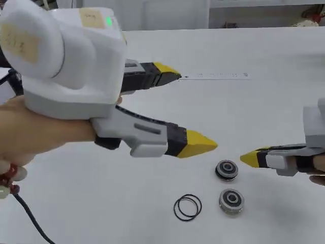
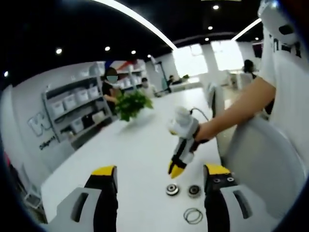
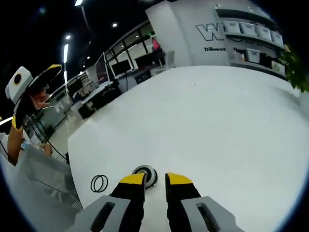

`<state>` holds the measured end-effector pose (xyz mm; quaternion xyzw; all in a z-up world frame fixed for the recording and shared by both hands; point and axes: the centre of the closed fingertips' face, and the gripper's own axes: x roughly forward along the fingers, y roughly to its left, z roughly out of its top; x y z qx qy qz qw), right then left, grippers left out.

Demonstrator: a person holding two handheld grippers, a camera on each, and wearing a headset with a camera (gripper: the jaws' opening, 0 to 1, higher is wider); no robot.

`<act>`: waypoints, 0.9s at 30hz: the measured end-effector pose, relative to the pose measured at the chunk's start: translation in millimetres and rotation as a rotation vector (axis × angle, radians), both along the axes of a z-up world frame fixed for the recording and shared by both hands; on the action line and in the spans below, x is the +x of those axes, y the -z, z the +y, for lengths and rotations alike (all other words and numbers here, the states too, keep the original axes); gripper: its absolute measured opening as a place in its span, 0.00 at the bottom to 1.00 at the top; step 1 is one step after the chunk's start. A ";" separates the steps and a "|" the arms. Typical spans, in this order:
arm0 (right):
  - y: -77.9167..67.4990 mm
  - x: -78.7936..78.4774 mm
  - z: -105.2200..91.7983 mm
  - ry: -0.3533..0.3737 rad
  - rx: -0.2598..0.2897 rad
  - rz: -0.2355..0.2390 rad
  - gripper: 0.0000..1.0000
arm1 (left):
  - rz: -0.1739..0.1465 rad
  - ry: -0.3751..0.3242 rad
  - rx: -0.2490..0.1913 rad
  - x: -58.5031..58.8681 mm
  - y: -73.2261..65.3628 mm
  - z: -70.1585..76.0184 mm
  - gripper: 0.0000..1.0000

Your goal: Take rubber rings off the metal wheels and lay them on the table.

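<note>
Head view: the left gripper (image 1: 190, 109), a white-bodied tool with yellow-tipped black jaws, is held above the white table (image 1: 254, 101), its jaws spread wide with nothing between them. The matching right gripper (image 1: 249, 158) enters from the right edge, and its tip is near the farther metal wheel (image 1: 226, 170). The nearer metal wheel (image 1: 231, 200) lies just beside it. Two thin black rubber rings (image 1: 188, 207) lie flat and overlapping on the table, near the nearer wheel.

Left gripper view: the own jaws are set far apart. The rings (image 2: 193, 215) lie on the table below the two wheels.

Right gripper view: the own jaws are drawn close with a slim gap, gripping nothing. One wheel (image 3: 145, 175) sits just beyond the tips.
</note>
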<state>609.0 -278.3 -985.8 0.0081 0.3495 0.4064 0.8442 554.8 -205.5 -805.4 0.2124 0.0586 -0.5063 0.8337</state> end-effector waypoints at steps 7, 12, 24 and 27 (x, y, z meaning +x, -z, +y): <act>1.9 -1.5 2.4 -0.038 -0.014 -0.034 0.20 | -0.043 -0.015 -0.003 43.9 18.1 -23.8 0.58; 6.2 -1.0 -1.8 -0.038 -0.039 -0.036 0.19 | -0.020 -0.002 0.019 58.5 47.9 -40.3 0.53; 11.4 -4.4 -1.6 -0.058 -0.062 -0.029 0.18 | 0.096 -0.063 -0.073 70.5 106.2 -49.3 0.38; 12.8 -5.7 -0.6 -0.067 -0.066 -0.027 0.18 | 0.140 -0.085 -0.071 67.4 128.3 -44.0 0.35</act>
